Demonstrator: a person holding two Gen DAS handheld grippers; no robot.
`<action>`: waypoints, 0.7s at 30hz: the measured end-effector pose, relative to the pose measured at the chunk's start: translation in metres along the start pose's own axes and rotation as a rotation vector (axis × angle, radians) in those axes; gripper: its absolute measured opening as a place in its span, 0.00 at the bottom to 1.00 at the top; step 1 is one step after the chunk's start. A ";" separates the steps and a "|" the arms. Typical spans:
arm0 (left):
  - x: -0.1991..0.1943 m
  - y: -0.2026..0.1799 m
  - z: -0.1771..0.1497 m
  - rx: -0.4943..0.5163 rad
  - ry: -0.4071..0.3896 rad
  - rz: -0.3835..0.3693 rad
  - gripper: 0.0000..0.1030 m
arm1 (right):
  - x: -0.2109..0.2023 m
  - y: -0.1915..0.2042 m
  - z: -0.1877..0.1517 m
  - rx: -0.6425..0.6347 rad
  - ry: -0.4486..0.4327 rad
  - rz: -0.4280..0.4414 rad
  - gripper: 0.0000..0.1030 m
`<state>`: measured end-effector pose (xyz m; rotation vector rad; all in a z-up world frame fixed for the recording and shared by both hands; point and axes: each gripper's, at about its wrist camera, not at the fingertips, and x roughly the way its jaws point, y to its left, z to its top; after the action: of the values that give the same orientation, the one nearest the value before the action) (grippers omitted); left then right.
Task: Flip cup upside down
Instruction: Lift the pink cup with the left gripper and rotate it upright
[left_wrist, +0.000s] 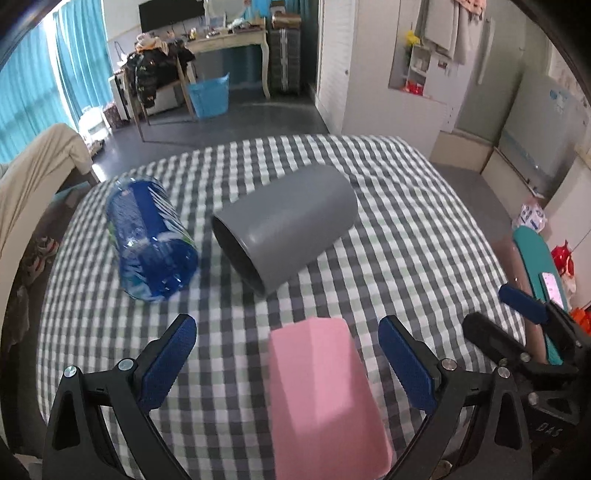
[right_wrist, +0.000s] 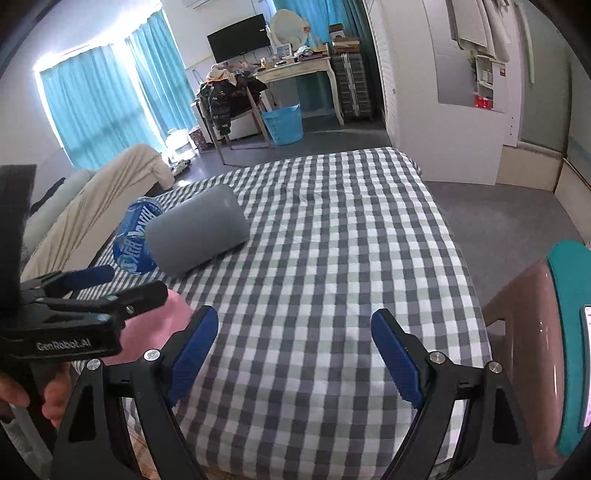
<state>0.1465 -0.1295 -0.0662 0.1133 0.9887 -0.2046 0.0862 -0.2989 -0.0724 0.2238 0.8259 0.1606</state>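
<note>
The surface is covered with a grey, white and pale-green check cloth and carries three cups, all within the left-wrist view.

The grey cup is the largest. It lies on its side near the middle of the surface, its open mouth turned toward me and to the left, its closed base pointing away to the right. It is plain, opaque and smooth-walled, with a dark interior.

The blue cup lies on its side just beside the grey one, to its left. It is clear blue plastic with ridged walls and white printing.

The pink cup is nearest to me, between my left fingers without touching either. It looks faceted and opaque; I cannot tell from this angle whether it stands or lies.

My left gripper is spread wide and holds nothing. My right gripper is likewise spread wide and empty, hovering over bare cloth well apart from all three cups.

Task status, in my judgement: not started. No cup is gripped and none shows as standing mouth-down. Remaining steps: close on one cup, most likely the pink one, turn it, and set it rim-down.
</note>
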 end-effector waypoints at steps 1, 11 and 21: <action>0.002 -0.001 -0.001 0.001 0.010 -0.006 0.88 | -0.001 -0.001 0.000 0.002 -0.001 -0.002 0.83; 0.008 0.010 -0.002 -0.054 0.087 -0.134 0.57 | -0.006 -0.002 -0.003 0.016 -0.012 0.008 0.83; -0.043 0.015 -0.005 -0.017 -0.079 -0.096 0.56 | -0.017 0.006 -0.004 0.015 -0.047 0.004 0.83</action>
<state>0.1235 -0.1090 -0.0331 0.0419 0.9182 -0.2870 0.0718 -0.2968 -0.0618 0.2426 0.7805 0.1527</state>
